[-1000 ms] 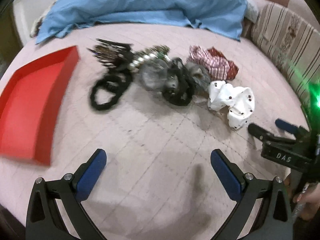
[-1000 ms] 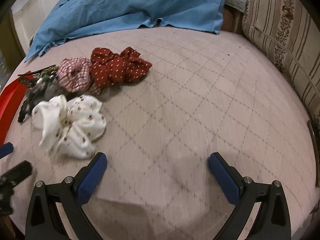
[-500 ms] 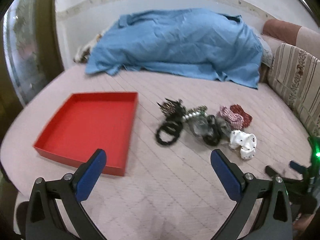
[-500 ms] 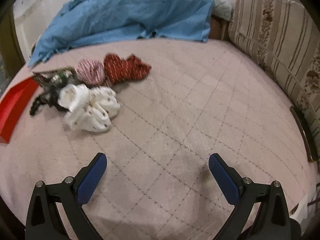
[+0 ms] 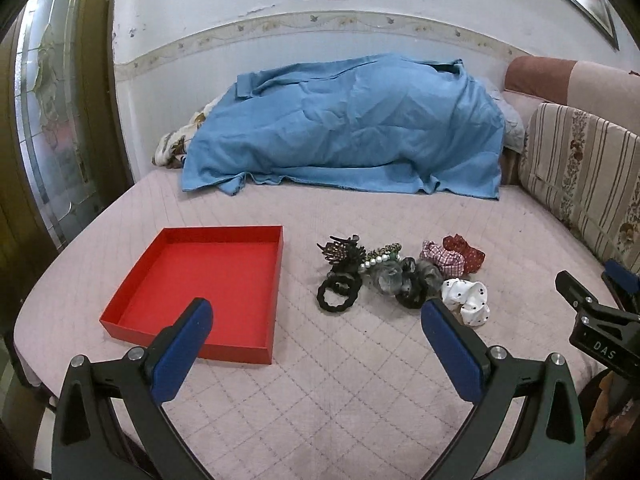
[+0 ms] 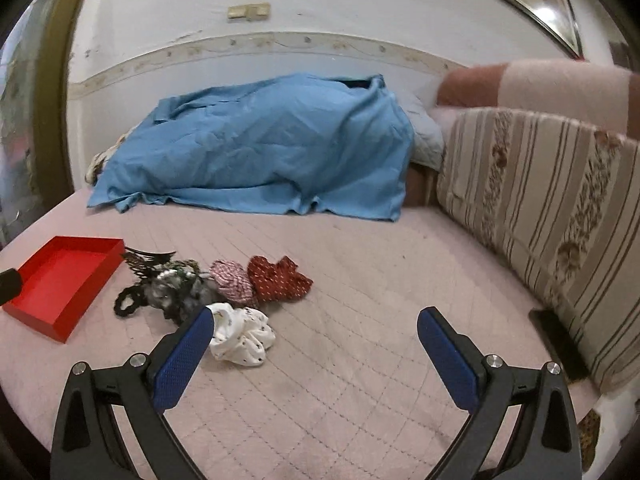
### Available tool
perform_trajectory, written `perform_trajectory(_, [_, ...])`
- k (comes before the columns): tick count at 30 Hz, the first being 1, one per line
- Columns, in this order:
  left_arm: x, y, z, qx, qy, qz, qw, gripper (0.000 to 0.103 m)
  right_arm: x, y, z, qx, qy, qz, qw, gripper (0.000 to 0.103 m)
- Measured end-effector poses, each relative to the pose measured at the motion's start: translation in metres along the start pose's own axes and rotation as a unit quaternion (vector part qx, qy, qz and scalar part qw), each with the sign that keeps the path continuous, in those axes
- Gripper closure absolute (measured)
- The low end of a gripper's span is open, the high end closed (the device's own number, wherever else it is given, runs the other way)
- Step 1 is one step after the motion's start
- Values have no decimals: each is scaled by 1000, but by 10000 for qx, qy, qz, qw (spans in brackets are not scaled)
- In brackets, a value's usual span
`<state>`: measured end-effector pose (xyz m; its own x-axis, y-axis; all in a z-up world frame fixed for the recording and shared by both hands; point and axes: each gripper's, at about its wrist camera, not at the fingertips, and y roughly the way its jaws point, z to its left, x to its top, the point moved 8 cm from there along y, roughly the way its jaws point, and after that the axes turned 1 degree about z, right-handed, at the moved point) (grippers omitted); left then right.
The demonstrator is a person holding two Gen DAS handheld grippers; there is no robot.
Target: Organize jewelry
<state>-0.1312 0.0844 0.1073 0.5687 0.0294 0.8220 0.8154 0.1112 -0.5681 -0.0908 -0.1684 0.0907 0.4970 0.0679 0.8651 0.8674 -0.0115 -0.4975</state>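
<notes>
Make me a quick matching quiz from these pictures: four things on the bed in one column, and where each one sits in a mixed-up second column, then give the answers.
Things:
1. red tray
2. white dotted scrunchie
3. blue sheet
4. black hair tie

Places:
A. heaped at the far end of the bed, by the wall
B. nearest end of the pile, on the tray's side
C. alone, left of the pile of hair things
D. right front edge of the pile, near the striped cushion side

Pairs: 1-C, 2-D, 3-A, 4-B
</notes>
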Motion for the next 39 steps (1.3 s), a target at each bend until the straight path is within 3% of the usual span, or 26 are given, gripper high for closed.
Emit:
perform_trajectory(11, [-32,27,-1,-270,-102,792,9964,0,-11,2,16,326,-64,326,9989,0])
perform_trajectory(14, [-35,29,-6,-362,-62,806,9961,0,-17,9,15,340,-4,461,9984,0])
perform_trajectory(22, [-40,40,-17,-198,253,1025,9942,0,-30,24,13,424,109,745,9963,0])
perform_trajectory(32, [-43,55,-3,-283,-195,1280,9912,0,-46,42,12,564,201,1050,9927,0])
perform_trajectory(36, [-42,56,-7,-360,-131,1307,9907,19,-48,46,12,597,231,1106,9918,0])
perform_trajectory(39, [-44,59,-10,-399,-88,1390,9894,22,-51,50,14,645,262,1174,9906,0])
